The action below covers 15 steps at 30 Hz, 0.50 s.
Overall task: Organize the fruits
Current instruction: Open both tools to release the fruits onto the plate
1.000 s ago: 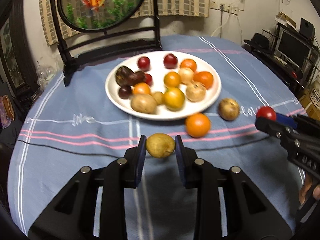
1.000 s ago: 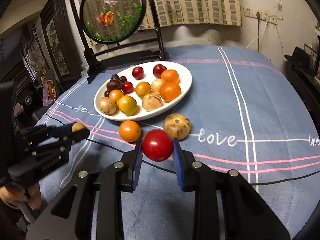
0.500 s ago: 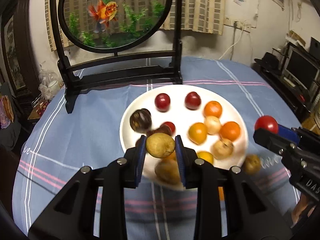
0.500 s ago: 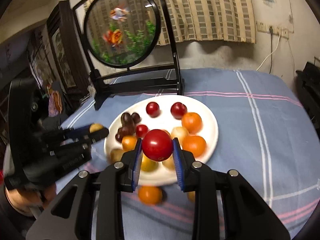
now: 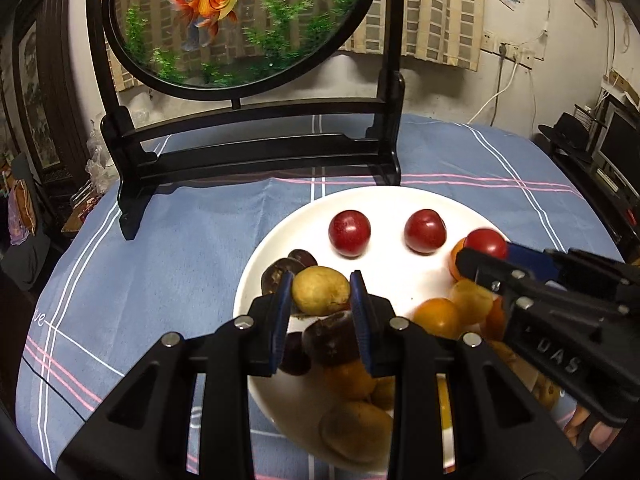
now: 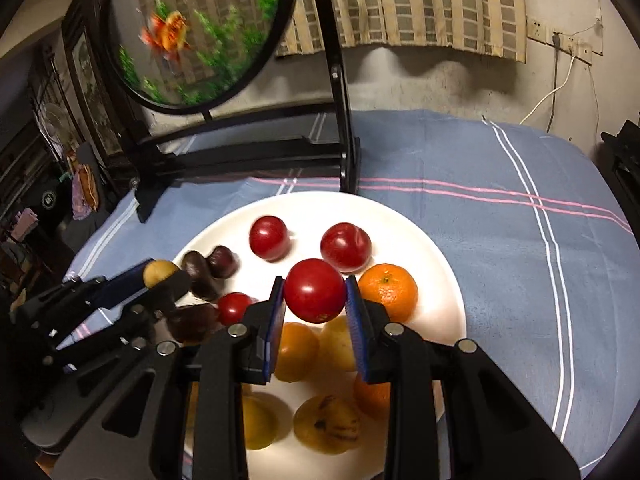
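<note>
While both tools hover, fish screen (image 5: 240, 24) behind plate (image 5: 256, 280)

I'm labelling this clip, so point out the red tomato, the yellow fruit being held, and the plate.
tomato (image 6: 315, 290), right wrist view, middle of its front face
yellow fruit (image 5: 320, 290), left wrist view, middle of its skin
plate (image 6: 404, 216), right wrist view, bare far rim

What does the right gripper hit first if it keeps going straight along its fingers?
Probably the dark red plum on the white plate, just beyond the red tomato held in the right gripper. Depth is unclear; it might pass above.
</note>
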Motion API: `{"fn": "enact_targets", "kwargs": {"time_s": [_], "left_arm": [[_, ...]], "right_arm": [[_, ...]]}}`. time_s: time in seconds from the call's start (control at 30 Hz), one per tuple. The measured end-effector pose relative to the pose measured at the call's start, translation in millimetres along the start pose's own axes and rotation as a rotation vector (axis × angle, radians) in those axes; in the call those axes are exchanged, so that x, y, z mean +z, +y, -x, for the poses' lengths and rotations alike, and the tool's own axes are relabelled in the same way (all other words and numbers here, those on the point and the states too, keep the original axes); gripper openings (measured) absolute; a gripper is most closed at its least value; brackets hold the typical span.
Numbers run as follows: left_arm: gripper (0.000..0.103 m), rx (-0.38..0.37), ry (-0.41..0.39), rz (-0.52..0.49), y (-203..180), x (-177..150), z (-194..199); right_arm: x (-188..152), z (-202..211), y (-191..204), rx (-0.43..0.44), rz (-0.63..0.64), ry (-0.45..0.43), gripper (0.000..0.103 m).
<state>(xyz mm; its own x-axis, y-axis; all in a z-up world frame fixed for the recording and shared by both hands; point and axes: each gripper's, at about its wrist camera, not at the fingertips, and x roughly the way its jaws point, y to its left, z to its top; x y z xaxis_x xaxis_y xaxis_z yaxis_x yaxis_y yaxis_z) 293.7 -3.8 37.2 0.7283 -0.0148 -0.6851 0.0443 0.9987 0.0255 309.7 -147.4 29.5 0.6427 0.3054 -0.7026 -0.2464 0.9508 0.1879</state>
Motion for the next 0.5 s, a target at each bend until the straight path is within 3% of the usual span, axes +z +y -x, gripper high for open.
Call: {"fn": "enact_targets", "kwargs": {"time_s": [0.07, 0.1, 0.13, 0.17, 0.27, 0.5], "left_arm": [[0.033, 0.013, -0.011, 0.002, -1, 0, -1], [0.045, 0.025, -0.019, 0.000, -1, -1, 0], [0.046, 0.041, -0.027, -0.003, -2, -1, 1], [0.050, 0.062, -0.042, -0.005, -2, -1, 3], [0.063, 0.067, -0.052, -0.005, 1, 1, 7], [0.082, 0.052, -0.089, -0.014, -2, -2, 28]], "right_arm": [[-1, -6, -1, 0.025, -0.010, 0.025, 0.039], [-2, -6, -3, 0.021, -0.021, 0.020, 0.043], [-2, -5, -3, 0.013, -0.024, 0.007, 0.056], [-3, -1, -3, -0.021, -0.026, -0.030, 0.060], [-4, 6, -7, -0.022, -0.024, -0.065, 0.060], [-14, 32, -20, 0.006, -0.063, -0.079, 0.060]]}}
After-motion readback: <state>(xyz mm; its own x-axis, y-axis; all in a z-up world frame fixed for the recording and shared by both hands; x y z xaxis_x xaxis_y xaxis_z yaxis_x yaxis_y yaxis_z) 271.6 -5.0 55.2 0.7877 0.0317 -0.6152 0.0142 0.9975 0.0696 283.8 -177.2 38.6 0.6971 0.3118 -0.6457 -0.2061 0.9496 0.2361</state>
